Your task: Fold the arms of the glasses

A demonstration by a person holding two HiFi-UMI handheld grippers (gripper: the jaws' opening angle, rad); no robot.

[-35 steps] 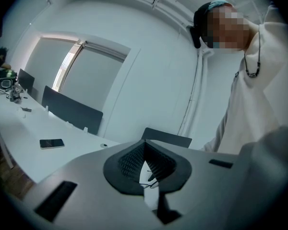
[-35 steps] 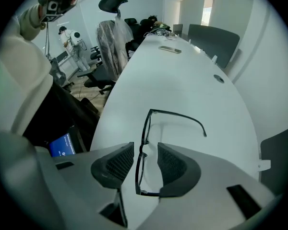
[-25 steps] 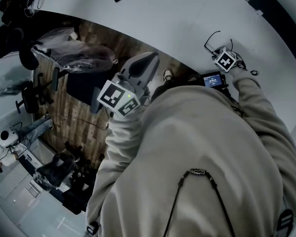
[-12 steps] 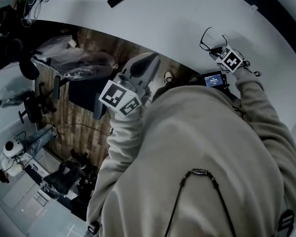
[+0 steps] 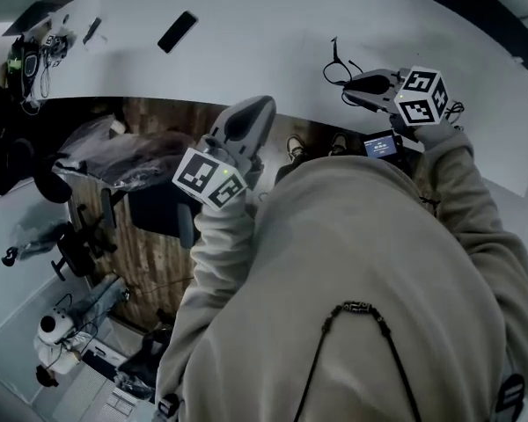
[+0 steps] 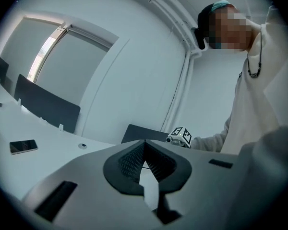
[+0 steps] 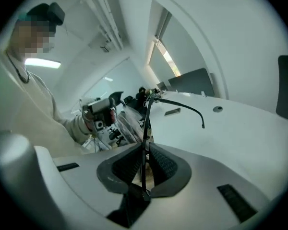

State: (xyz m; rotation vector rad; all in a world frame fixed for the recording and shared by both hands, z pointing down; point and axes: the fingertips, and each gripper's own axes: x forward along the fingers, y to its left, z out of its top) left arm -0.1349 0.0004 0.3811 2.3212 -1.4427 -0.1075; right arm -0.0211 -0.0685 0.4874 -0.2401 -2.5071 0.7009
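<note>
Left to right: my left gripper (image 5: pixel 249 120) rides on a bent forearm just short of the near edge of the white table (image 5: pixel 246 47), pointing about level toward the far side, its pads pressed together on nothing. My right arm reaches out over the table at the right, where the right gripper (image 5: pixel 349 84) tips slightly downward and pinches one thin arm of the glasses (image 7: pixel 144 128). The frame stands just past the fingertips on the far side, with the other arm sticking out unfolded to the right.
</note>
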